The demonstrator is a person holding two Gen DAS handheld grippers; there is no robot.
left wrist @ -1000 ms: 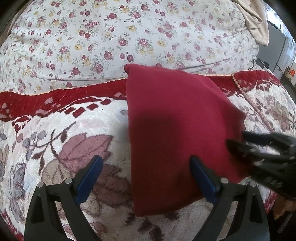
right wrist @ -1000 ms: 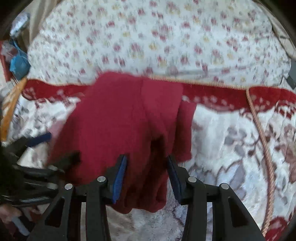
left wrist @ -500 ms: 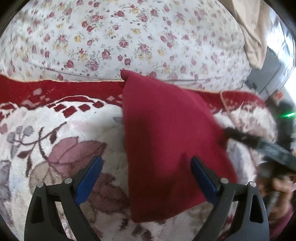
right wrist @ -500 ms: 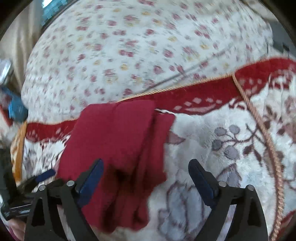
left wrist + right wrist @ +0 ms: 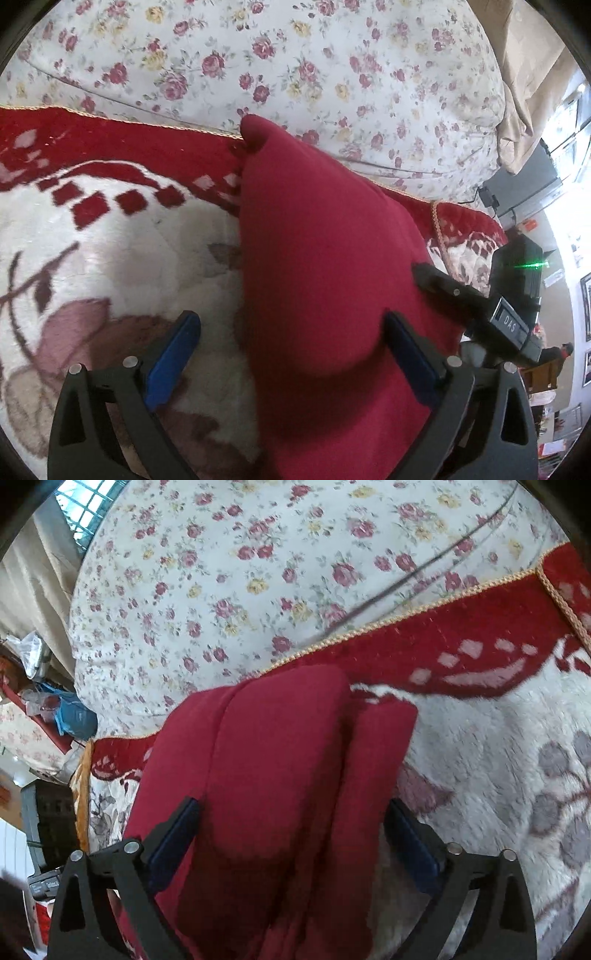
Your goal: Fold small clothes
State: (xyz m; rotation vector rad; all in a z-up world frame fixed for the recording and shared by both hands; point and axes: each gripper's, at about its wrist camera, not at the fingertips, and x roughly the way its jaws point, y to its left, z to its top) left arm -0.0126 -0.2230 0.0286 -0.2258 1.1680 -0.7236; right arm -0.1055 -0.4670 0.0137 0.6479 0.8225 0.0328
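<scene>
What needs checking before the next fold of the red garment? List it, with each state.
1. Right hand-held gripper free of cloth: ok. Its jaws have just been opening and stand wide; the red garment lies between them, unpinched.
2. Left hand-held gripper free of cloth: ok, jaws wide, pads not pressing.
3. Garment resting on the blanket: ok.
4. Folded layers lined up: not ok; in the right wrist view a narrow strip sticks out along the right side.
5. Near edge of the garment visible for a grasp: cannot tell, it runs under the grippers.
</scene>
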